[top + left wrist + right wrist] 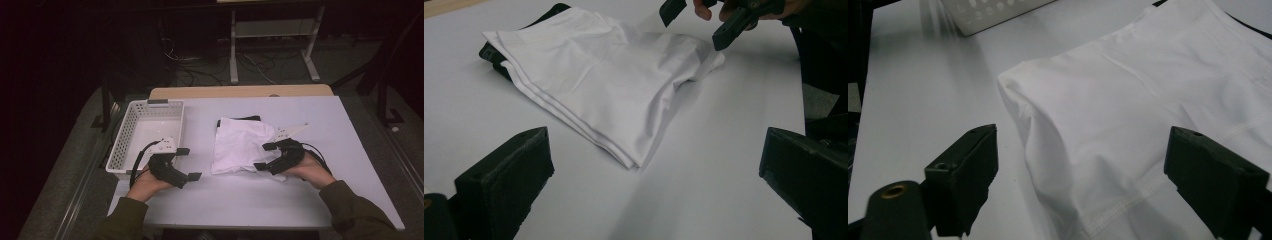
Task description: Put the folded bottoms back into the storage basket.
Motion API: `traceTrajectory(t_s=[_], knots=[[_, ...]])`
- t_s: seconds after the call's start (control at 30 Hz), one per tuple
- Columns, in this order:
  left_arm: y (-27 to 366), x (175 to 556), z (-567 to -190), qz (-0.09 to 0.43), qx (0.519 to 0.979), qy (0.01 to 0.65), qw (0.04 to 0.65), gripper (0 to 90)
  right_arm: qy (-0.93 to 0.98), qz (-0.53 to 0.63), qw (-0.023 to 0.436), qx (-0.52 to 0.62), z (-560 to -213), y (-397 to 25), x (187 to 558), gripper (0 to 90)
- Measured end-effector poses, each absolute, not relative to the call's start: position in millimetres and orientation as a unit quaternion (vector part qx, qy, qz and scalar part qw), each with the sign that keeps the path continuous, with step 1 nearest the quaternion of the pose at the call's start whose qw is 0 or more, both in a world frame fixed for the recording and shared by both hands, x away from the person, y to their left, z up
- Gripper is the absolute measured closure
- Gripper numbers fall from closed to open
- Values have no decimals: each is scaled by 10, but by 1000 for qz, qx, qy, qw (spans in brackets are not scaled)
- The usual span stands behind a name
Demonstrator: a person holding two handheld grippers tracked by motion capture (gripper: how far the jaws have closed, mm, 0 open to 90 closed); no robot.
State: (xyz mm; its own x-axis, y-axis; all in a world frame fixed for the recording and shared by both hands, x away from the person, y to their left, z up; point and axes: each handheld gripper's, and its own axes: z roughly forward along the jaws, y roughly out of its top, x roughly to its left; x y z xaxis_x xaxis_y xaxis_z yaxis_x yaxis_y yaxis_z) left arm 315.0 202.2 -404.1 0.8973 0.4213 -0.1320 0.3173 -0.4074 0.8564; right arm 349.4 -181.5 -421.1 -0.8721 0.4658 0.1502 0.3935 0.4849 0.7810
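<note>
at the near edge of the white table (pixel 300 200), a person's two hands are coming in, each holding a gripper. the left gripper (pixel 188 163) is sitting on the table just beside the near right corner of the white basket (pixel 127 130), its jaws spread wide and holding nothing; in the left gripper view the two black jaws are standing well apart over bare tabletop, pointing toward the cloth.

the right gripper (pixel 265 156) is lying at the near right corner of the folded white garment (pixel 242 142), jaws released and gaping, one tip over the cloth's right edge and the other at its near hem. in the right gripper view the stitched hem of the garment (pixel 1148 125) is lying between the open jaws, which are not pinching it.

the garment is resting flat in the middle of the table, between the two grippers, with something black (pixel 247 119) peeking out under its far edge. the basket is standing along the left side of the table, apart from the cloth. farther off, cables are trailing on the dark floor near the white legs of a stand (pixel 312 55).
</note>
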Motion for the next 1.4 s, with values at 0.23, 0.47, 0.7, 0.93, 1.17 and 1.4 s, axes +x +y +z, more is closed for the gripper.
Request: traceTrajectory(t_s=[0.23,0.47,0.7,0.93,1.17,1.4], knots=[[2022,3149,-4041,53,838,220,497,3,864,435,37,253,-4233,-1810,3480,249],[2023,3150,-4041,53,838,221,497,3,871,430,35,236,-4252,-1783,3436,470],[2022,3150,-4042,53,838,221,496,3,878,423,36,221,-4264,-1749,3416,575],[2023,3151,-4042,52,838,220,496,3,880,421,34,216,-4278,-1725,3406,591],[2022,3151,-4042,52,838,221,497,3,891,402,33,210,-4361,-1657,3393,601],[2021,3149,-4042,52,838,221,497,4,902,381,47,200,-4426,-1610,3385,623]])
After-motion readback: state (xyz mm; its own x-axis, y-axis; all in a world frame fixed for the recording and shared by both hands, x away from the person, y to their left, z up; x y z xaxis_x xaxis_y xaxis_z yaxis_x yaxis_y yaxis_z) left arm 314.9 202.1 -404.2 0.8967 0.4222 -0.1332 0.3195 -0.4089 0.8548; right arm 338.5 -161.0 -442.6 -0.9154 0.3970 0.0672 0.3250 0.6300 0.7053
